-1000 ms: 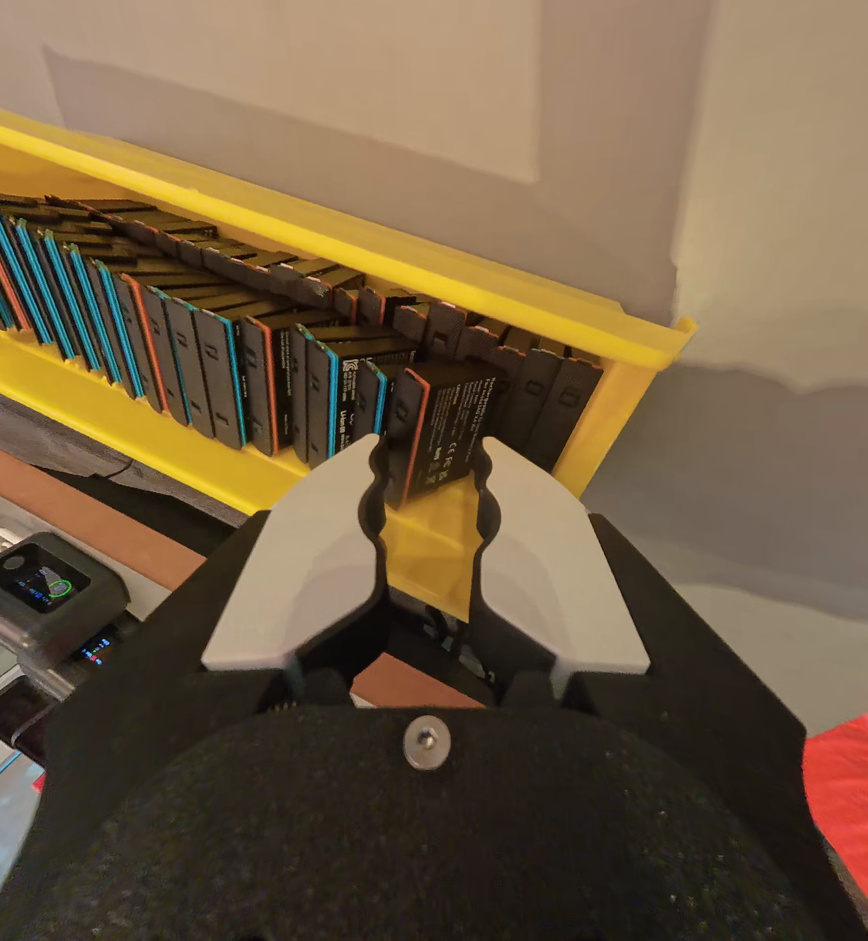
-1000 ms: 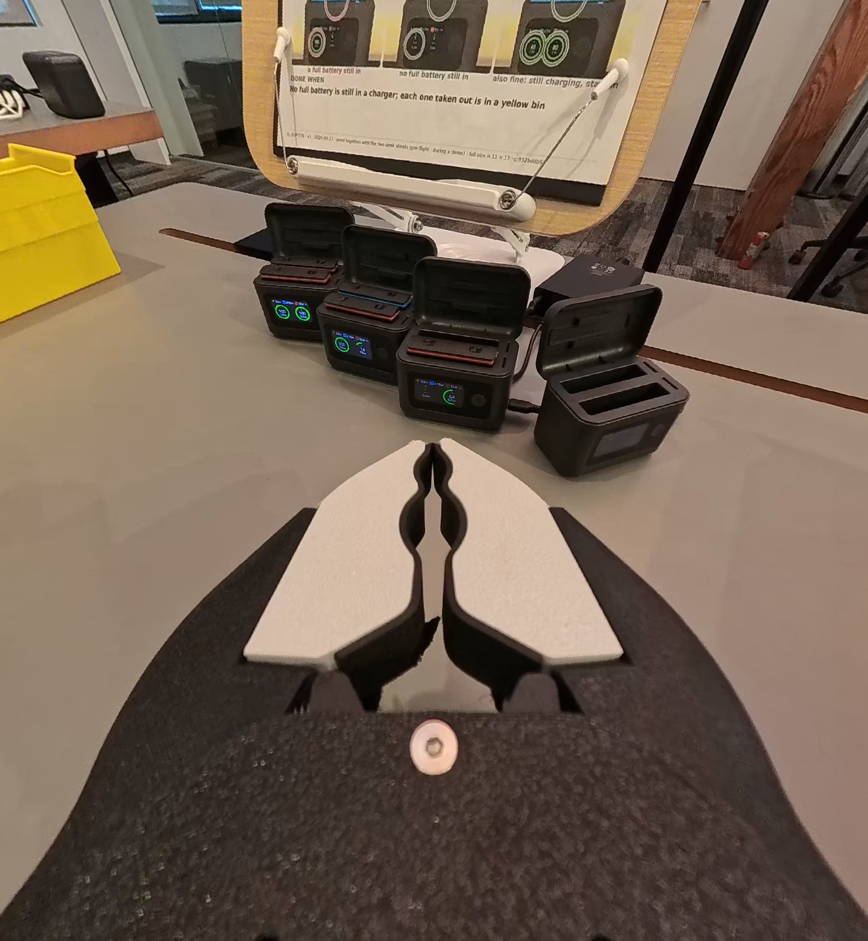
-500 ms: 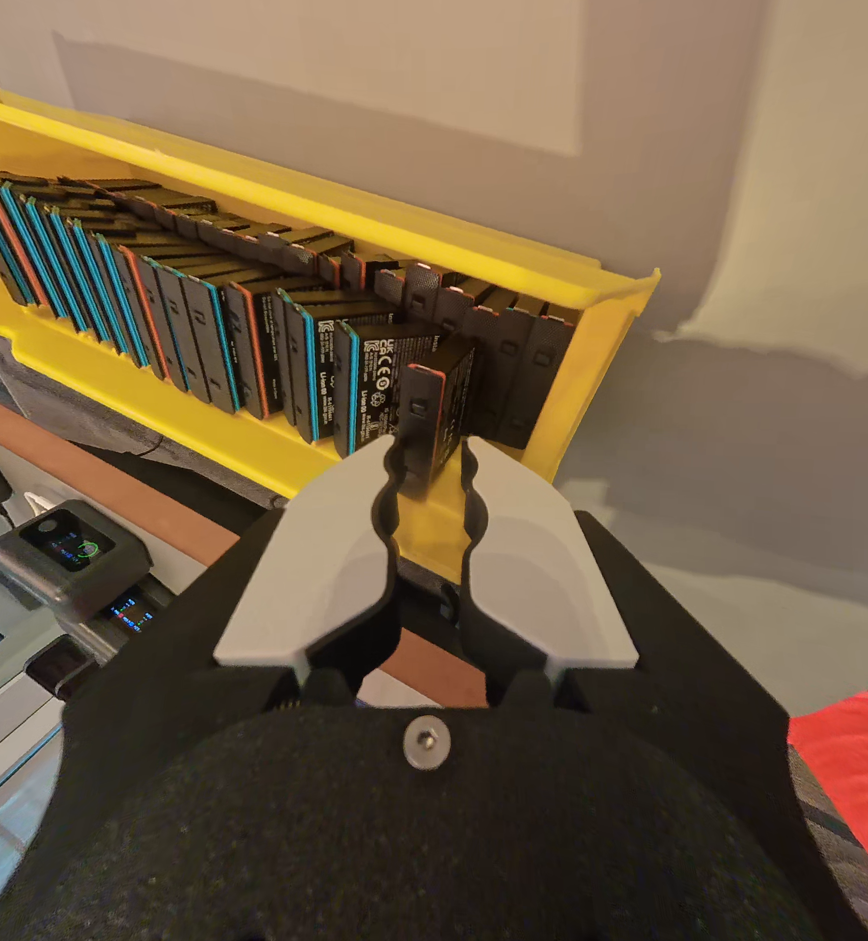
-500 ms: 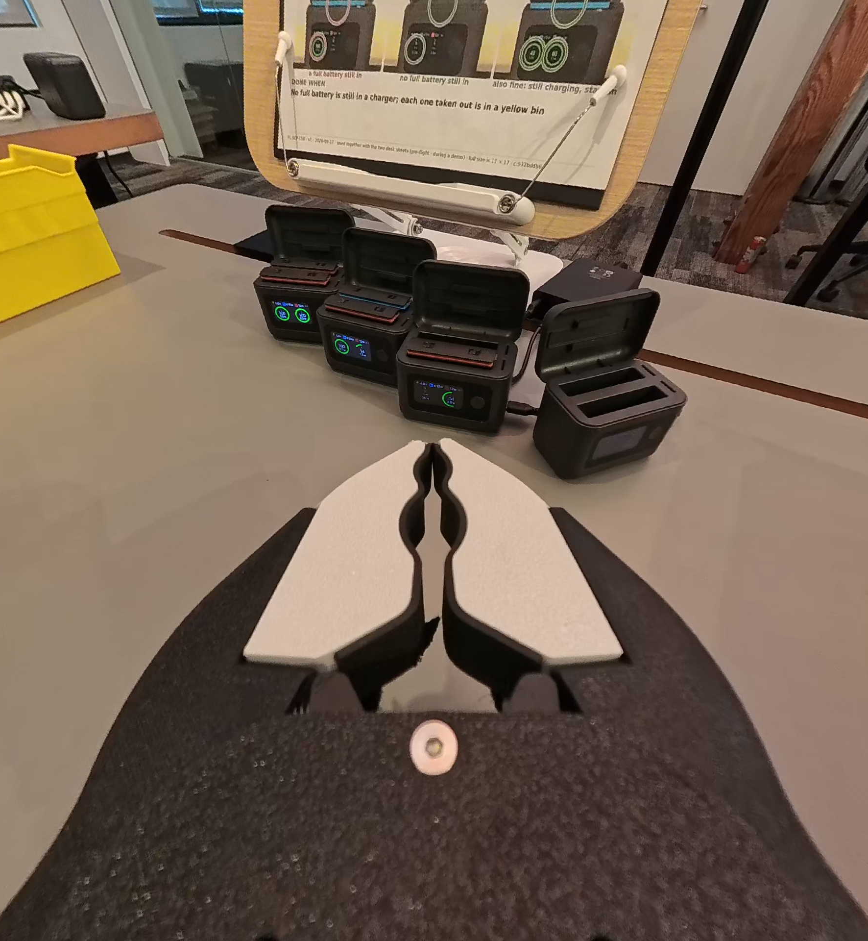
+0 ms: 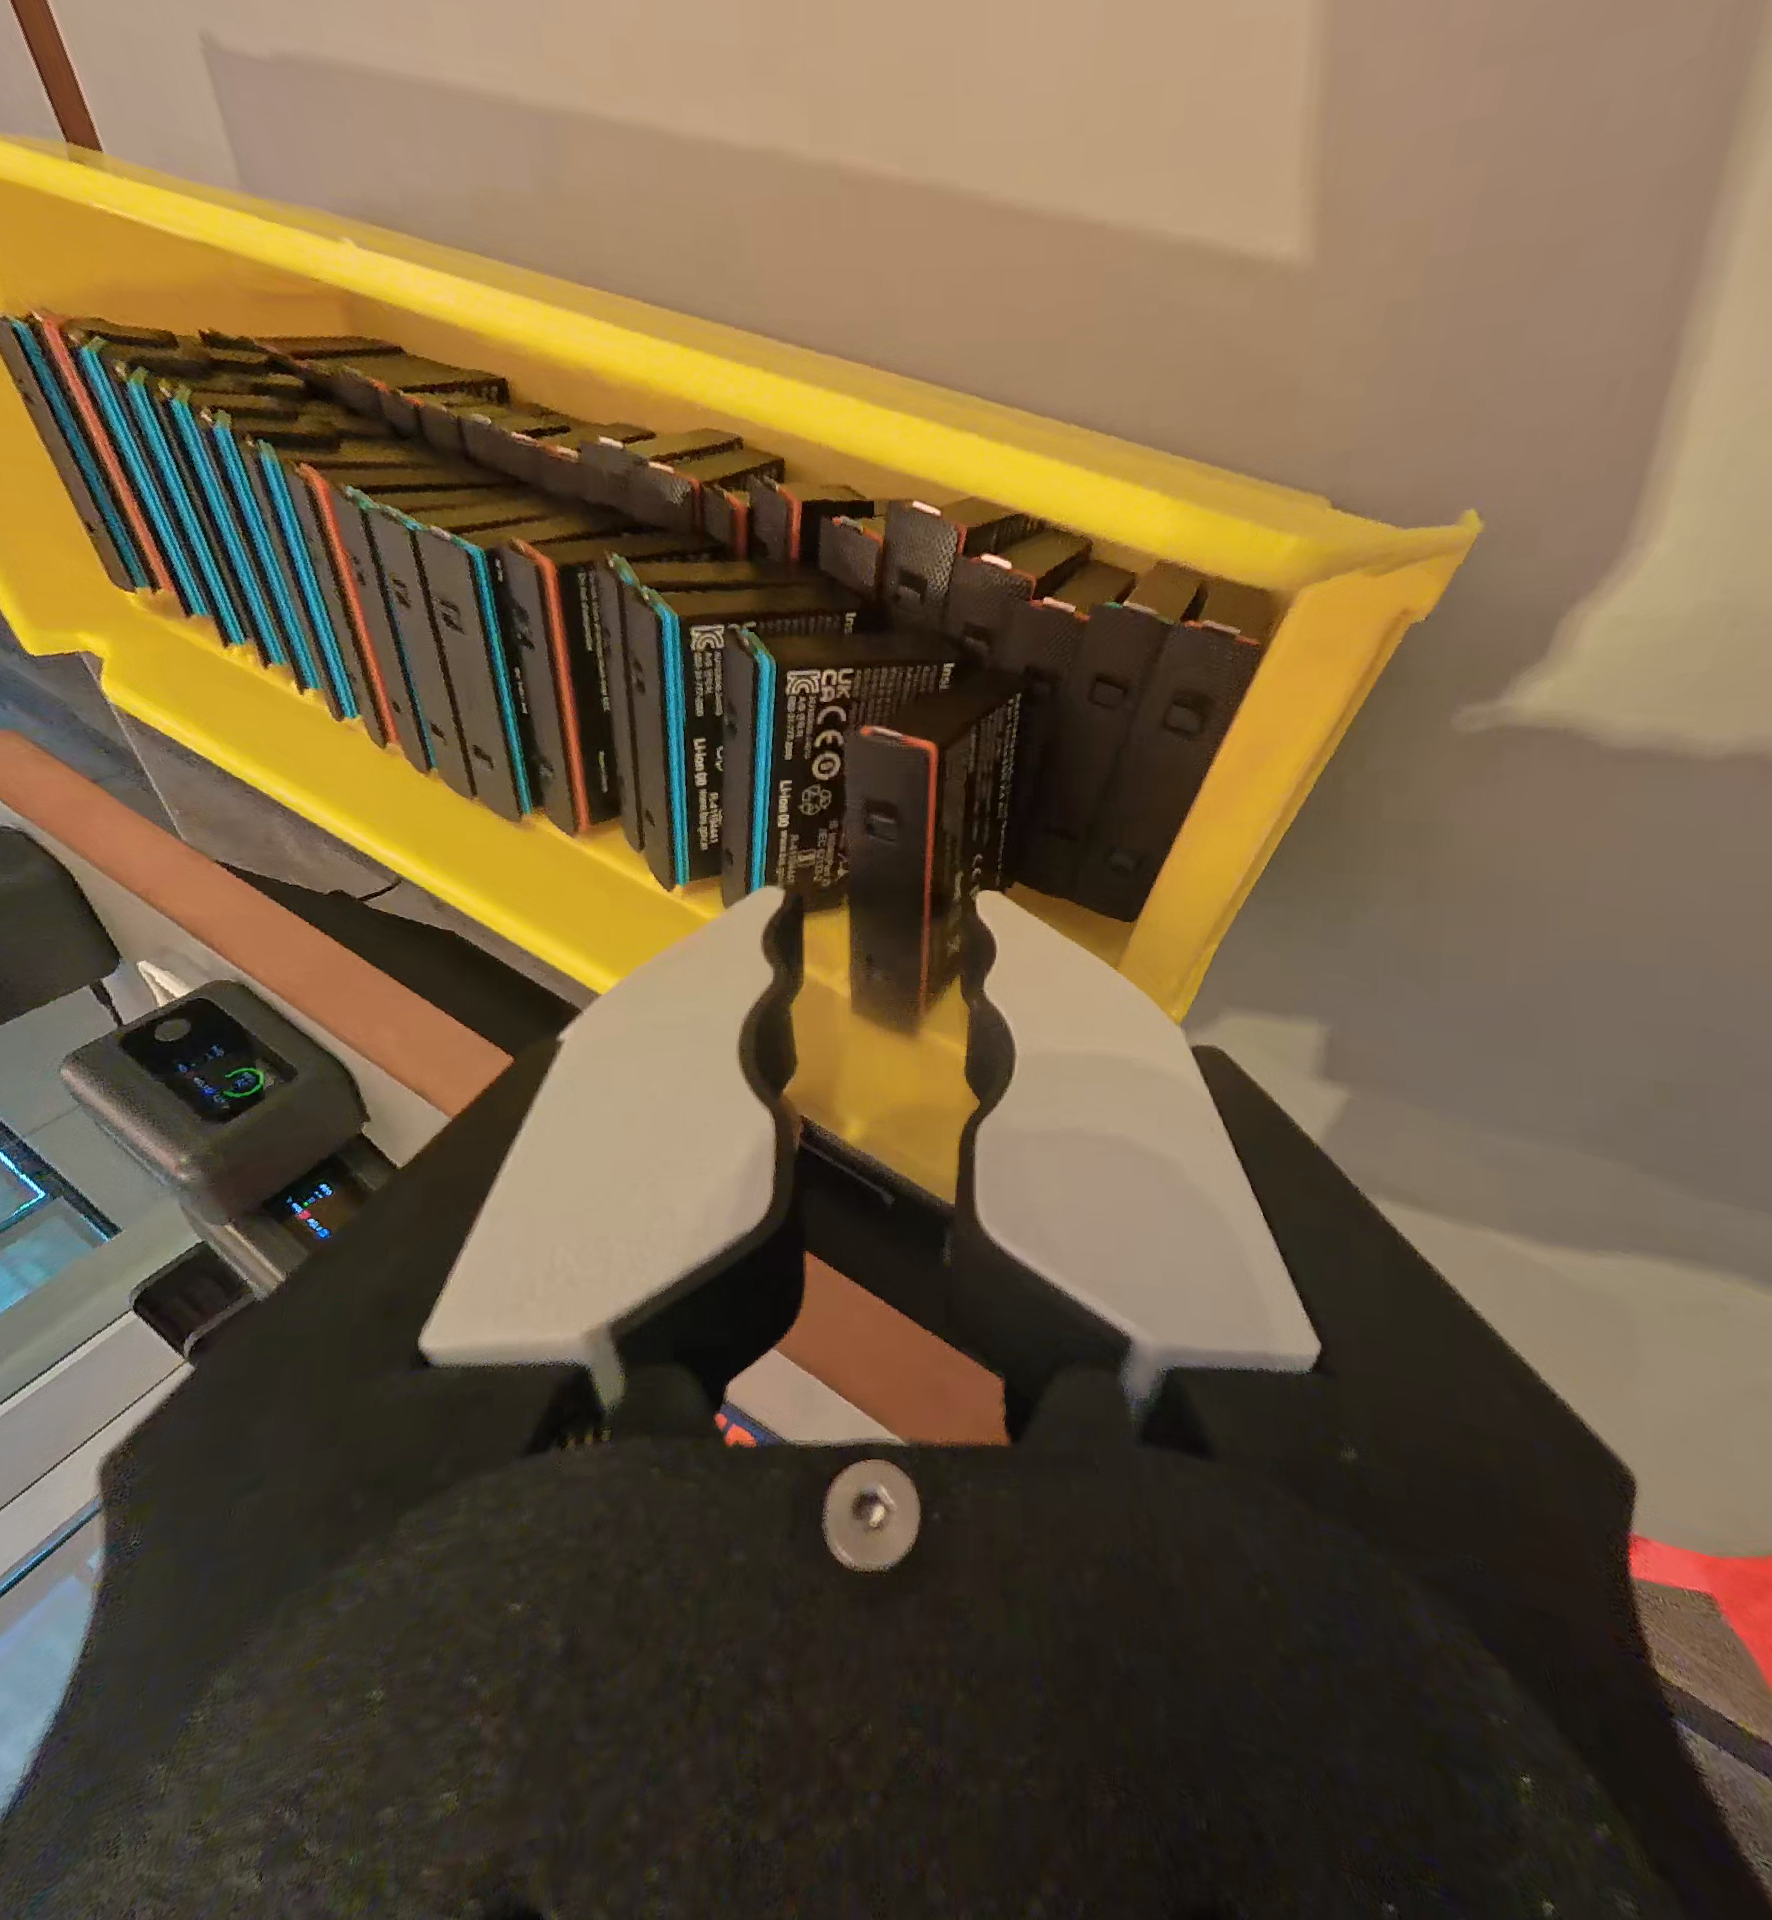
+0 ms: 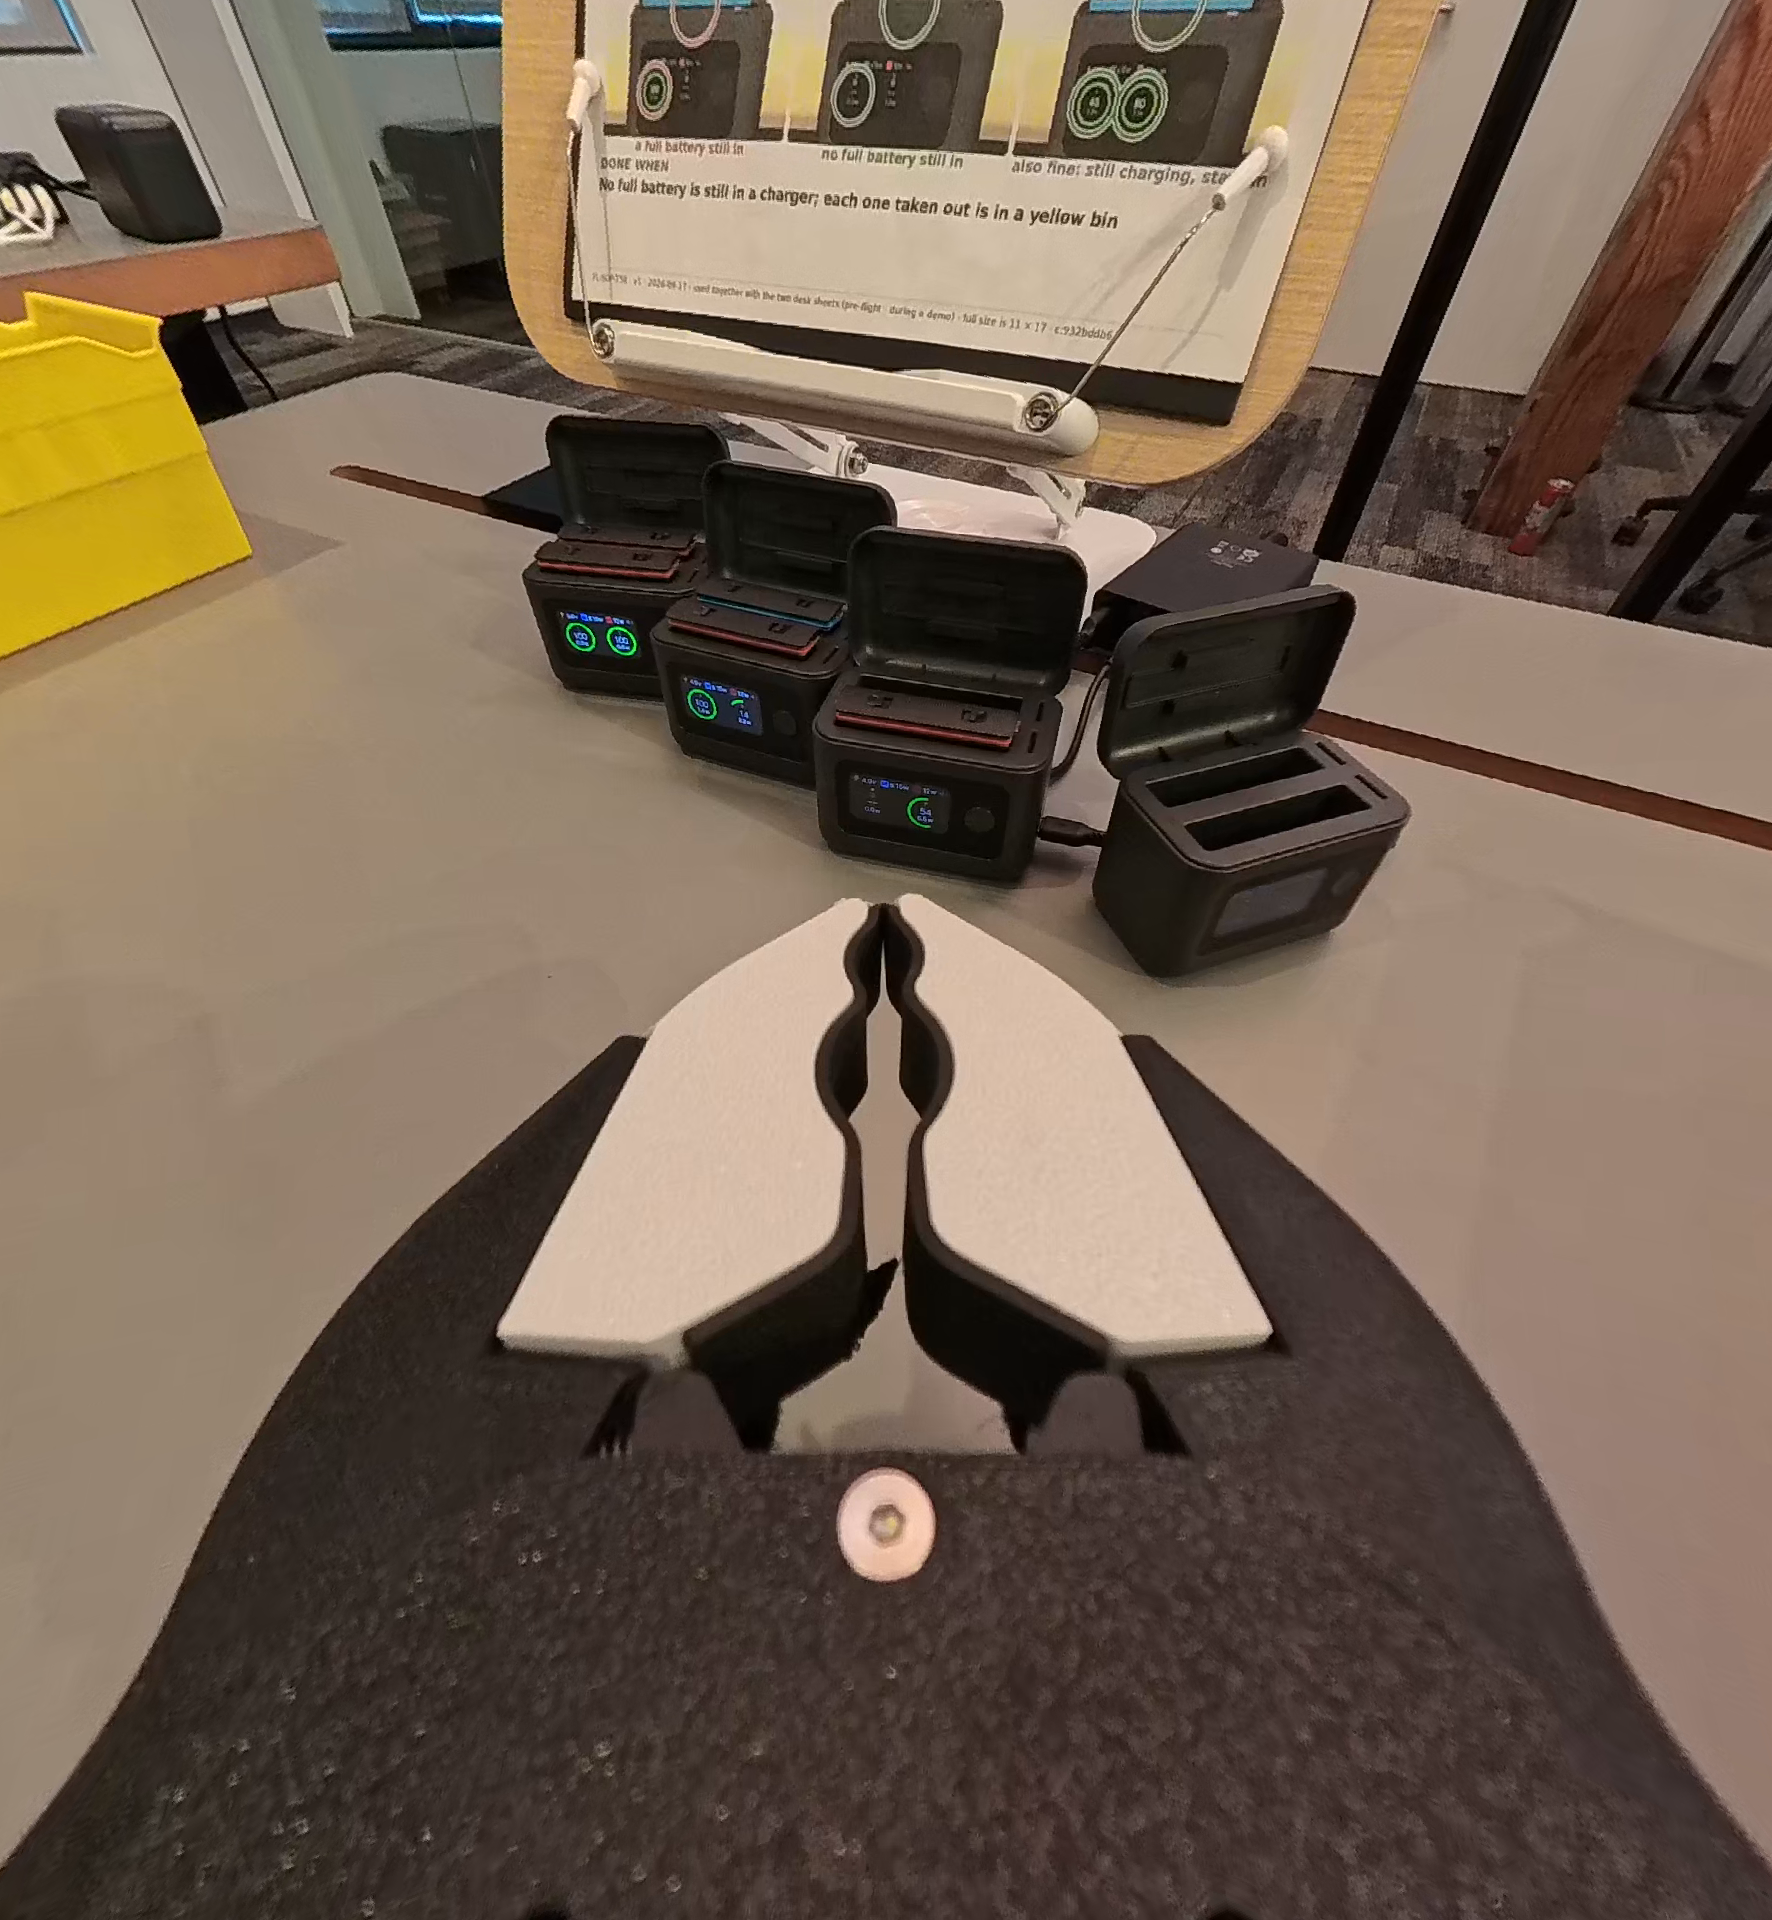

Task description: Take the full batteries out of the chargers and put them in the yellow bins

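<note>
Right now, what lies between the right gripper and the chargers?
Only bare grey table between the right gripper and the chargers, per the right wrist view.

Left close on bin, right toward chargers

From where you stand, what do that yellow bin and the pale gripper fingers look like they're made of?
The yellow bin looks like moulded plastic: one even colour, a smooth, slightly glossy wall and a rounded rim. The left gripper has pale grey fingers that look like matte hard plastic, possibly printed; the right gripper's surface looks faintly grainy. I can't be sure.
</note>
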A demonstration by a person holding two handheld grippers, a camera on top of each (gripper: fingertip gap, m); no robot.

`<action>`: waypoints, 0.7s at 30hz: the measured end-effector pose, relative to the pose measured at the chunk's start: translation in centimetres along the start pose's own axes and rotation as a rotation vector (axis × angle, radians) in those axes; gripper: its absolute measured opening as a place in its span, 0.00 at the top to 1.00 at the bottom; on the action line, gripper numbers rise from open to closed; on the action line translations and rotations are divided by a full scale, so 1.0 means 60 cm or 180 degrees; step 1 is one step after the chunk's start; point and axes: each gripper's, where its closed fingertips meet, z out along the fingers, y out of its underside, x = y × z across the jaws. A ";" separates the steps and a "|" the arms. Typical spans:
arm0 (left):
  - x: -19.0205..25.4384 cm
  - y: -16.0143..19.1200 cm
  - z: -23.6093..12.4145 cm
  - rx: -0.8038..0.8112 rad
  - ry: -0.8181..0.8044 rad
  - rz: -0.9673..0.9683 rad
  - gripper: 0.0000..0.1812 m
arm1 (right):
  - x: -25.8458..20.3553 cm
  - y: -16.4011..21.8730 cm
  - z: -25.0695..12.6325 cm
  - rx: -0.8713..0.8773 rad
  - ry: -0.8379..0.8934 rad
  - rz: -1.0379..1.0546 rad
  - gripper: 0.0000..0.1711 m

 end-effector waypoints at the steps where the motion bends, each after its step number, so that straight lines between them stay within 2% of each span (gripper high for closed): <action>1: 0.001 0.001 0.003 -0.0016 0.0030 -0.0011 0.82 | 0.000 0.000 0.000 -0.0001 -0.0002 -0.0002 1.00; 3: -0.001 -0.001 0.004 -0.0030 0.0075 -0.0066 0.81 | -0.001 0.000 0.000 -0.0001 -0.0006 -0.0003 1.00; 7: 0.000 -0.007 0.002 -0.0028 0.0047 0.0120 0.89 | 0.000 0.000 0.000 -0.0001 -0.0012 0.0003 1.00; 13: 0.003 -0.005 -0.007 -0.0057 0.0126 0.0066 0.91 | 0.000 -0.001 0.000 0.0002 -0.0018 0.0005 1.00; 17: -0.025 -0.007 -0.047 0.0135 -0.0001 -0.0215 0.92 | 0.004 -0.004 -0.002 0.0026 0.0001 0.0011 1.00; 21: -0.068 -0.042 -0.104 0.0619 -0.0264 -0.0472 0.92 | 0.006 -0.011 -0.005 0.0077 0.0010 -0.0008 1.00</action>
